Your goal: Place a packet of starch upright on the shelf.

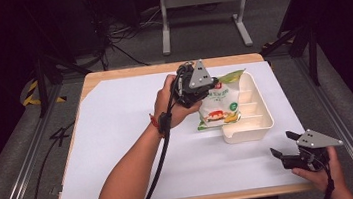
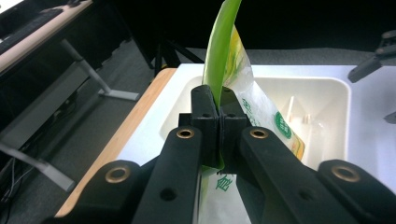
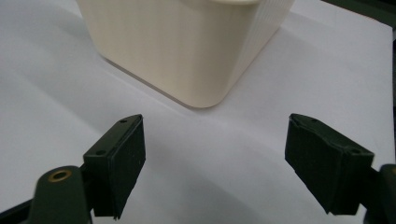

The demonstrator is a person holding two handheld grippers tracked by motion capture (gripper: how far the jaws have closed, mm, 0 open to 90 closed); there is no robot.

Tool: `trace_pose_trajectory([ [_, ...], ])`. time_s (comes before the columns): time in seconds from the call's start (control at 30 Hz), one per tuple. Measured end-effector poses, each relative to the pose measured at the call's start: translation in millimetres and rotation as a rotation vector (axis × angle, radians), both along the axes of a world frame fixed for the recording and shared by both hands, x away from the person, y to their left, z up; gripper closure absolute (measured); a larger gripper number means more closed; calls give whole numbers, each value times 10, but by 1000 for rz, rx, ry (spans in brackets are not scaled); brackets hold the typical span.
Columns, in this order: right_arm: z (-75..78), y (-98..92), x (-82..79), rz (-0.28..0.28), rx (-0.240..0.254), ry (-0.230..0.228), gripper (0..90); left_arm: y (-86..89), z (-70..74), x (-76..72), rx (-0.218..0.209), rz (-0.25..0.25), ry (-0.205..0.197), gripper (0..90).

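Observation:
A white and green snack bag (image 1: 218, 106) hangs tilted over the cream tray (image 1: 262, 115), its lower end in or at the tray's left side. My left gripper (image 1: 202, 84) is shut on the bag's upper edge. In the left gripper view the bag (image 2: 233, 70) rises from between my closed jaws, with the tray (image 2: 327, 88) beyond it. Near the table's front right corner my right gripper (image 1: 282, 143) stands open with nothing between its jaws. Its own view has the open gripper (image 3: 212, 163) facing the tray's rounded corner (image 3: 205, 56) across bare white table.
The tray has dividers inside and stands right of centre on the white table cover (image 1: 118, 136). The table's wooden edge (image 1: 161, 68) runs along the back. Metal rails flank the table and a desk frame (image 1: 199, 11) stands on the floor behind.

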State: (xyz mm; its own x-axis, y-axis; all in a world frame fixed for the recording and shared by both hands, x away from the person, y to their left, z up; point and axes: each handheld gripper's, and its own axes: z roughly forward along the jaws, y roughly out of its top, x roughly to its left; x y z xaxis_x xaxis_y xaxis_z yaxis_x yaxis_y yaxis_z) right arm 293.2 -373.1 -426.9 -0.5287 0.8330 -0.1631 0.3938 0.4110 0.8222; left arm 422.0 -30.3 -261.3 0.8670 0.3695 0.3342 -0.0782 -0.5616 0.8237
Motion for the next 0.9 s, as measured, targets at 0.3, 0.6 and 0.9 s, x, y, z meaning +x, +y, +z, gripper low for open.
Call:
trace_pose_trajectory([
  [0.3, 8, -4, -4, 0, 2, -5, 202, -285, 44, -42, 19, -30, 3, 885],
  [0.6, 4, -4, -3, 2, 0, -2, 201, -593, -36, -36, 20, -62, 19, 885],
  [0.9, -3, 1, 1, 5, -7, 2, 201, -725, -101, -14, 0, -70, 39, 884],
])
